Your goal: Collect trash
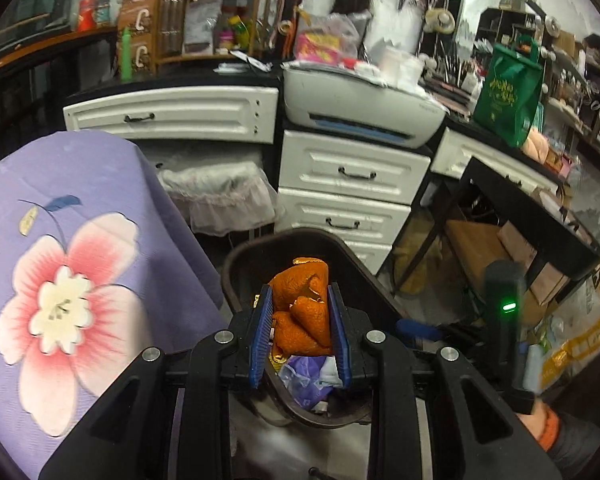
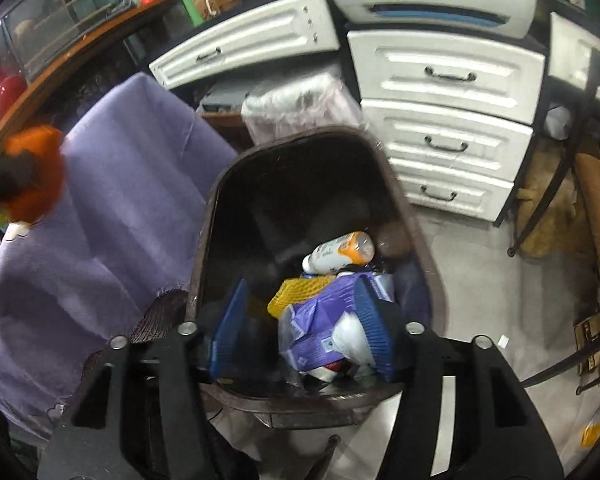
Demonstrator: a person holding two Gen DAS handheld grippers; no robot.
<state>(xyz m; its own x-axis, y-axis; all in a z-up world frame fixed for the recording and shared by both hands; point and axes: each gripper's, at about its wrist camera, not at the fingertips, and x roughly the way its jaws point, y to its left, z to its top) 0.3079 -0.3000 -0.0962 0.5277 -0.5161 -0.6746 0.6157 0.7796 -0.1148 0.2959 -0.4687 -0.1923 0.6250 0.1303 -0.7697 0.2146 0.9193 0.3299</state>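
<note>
Orange peel [image 1: 300, 308], one curled clump, is clamped between the left gripper [image 1: 300, 332] pads above the single dark bin [image 1: 356, 256]. The right gripper [image 2: 300, 336] is spread wide and empty over that bin, where one bottle [image 2: 340, 256], one yellow net [image 2: 296, 292] and one purple wrapper [image 2: 320, 320] are seen.

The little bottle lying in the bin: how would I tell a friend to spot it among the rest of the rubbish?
Start at the white drawers, then drop to the dark brown bin on the floor before them. The bottle lies on its side at the far edge of the rubbish, beyond the yellow net and the purple wrapper. It alone is hard and smooth: white with an orange band.
</note>
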